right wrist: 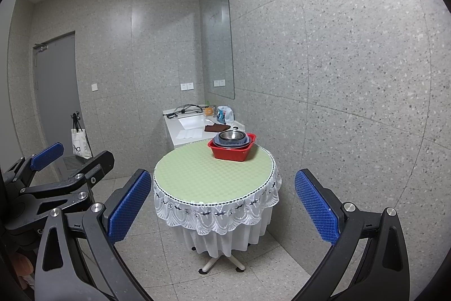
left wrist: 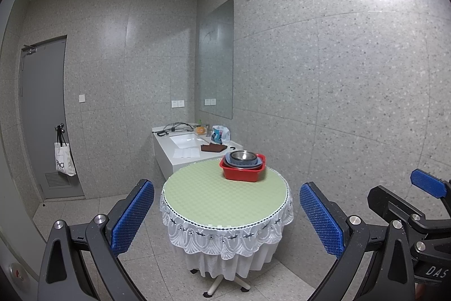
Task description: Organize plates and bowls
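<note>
A red square basin point(left wrist: 243, 172) point(right wrist: 232, 152) stands at the far right of a round table with a green top point(left wrist: 208, 199) point(right wrist: 197, 174). Nested in it are blue-grey dishes point(left wrist: 242, 162) point(right wrist: 231, 142) with a steel bowl point(left wrist: 242, 155) point(right wrist: 232, 135) on top. My left gripper point(left wrist: 227, 219) is open and empty, well short of the table. My right gripper point(right wrist: 222, 212) is open and empty, also short of the table. Each gripper shows at the edge of the other's view.
A white lace cloth point(left wrist: 225, 236) hangs around the table, which stands on a wheeled base point(right wrist: 217, 264). Behind it is a white sink counter point(left wrist: 186, 144) with cables, a brown cloth and bottles. A grey door point(left wrist: 42, 117) with a hanging bag is at the left.
</note>
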